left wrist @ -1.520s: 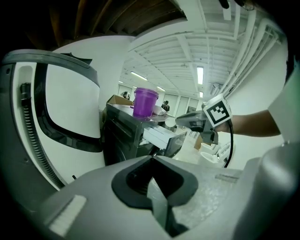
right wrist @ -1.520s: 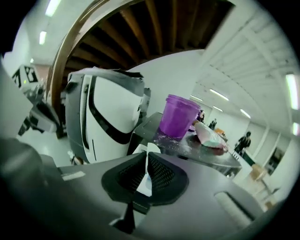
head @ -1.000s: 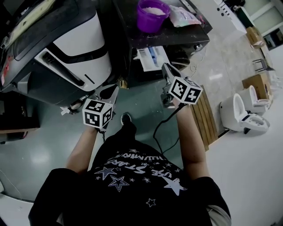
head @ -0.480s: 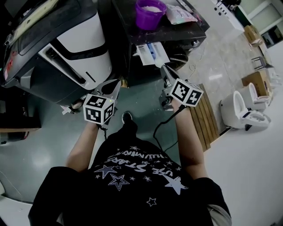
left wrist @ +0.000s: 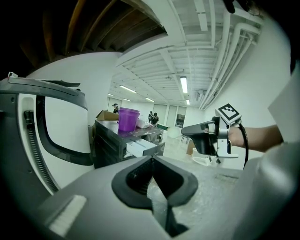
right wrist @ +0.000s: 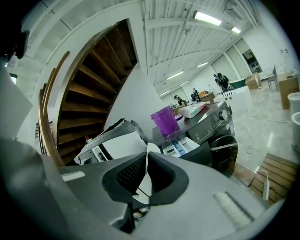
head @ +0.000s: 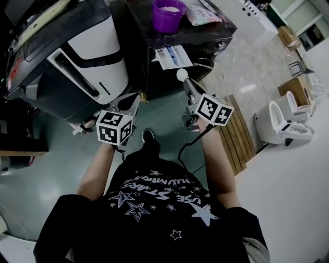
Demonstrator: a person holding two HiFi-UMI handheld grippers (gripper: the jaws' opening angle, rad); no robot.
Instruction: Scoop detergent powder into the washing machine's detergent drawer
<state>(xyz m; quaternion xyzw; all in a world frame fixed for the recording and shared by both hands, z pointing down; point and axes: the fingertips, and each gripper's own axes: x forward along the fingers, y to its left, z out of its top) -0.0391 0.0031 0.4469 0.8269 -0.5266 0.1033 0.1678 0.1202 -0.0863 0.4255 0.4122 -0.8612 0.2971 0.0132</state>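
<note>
Right gripper (right wrist: 146,165) tight on white scoop (head: 180,75)

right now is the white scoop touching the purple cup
Apart. The head view shows the white scoop held in the right gripper, with the open drawer lying between it and the purple cup.

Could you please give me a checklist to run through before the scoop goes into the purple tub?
1. Scoop gripped: ok, the right gripper has its fingers shut on it.
2. Drawer open: ok, it is pulled out.
3. Tub uncovered, with powder inside: ok.
4. Scoop empty: cannot tell.
5. Left gripper free: ok, fingers together with nothing between them.
</note>
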